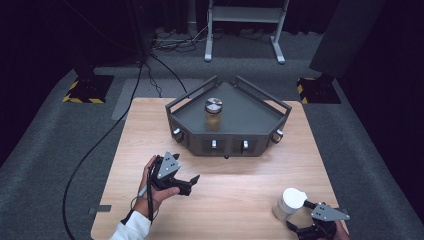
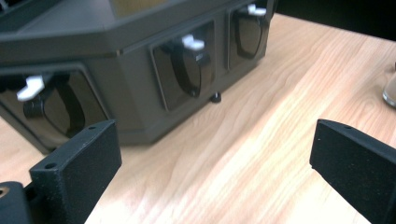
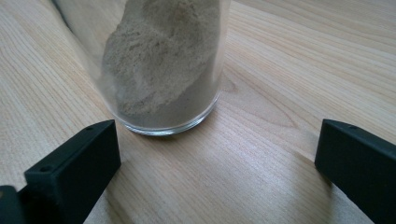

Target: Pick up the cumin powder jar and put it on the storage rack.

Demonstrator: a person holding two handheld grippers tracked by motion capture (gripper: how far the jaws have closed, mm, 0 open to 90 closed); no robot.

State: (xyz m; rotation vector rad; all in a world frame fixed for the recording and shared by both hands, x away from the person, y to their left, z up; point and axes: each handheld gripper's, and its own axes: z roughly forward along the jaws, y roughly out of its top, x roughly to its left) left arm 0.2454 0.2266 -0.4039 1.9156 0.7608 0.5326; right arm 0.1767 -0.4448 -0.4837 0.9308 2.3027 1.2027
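Note:
A dark grey angular tray [image 1: 250, 112] stands at the table's far middle, with white-tipped latches [image 2: 192, 43] along its front wall. On its deck stands a jar of brown powder with a metal lid [image 1: 213, 114]. A second glass jar with a white lid [image 1: 288, 203] holds pale powder [image 3: 159, 60] and stands near the front right. My right gripper [image 1: 311, 216] is just behind it, open, its jaws wide and the jar [image 3: 159, 65] ahead of them, untouched. My left gripper [image 1: 189, 183] is open at the front left, facing the tray [image 2: 121, 79].
The wooden table [image 1: 235, 175] ends at a grey carpet [image 1: 50, 150]. A black cable [image 1: 95, 150] runs across the floor on the left. A white stand [image 1: 245, 30] is beyond the table, and weighted bases with yellow stripes [image 1: 87, 90] sit at both sides.

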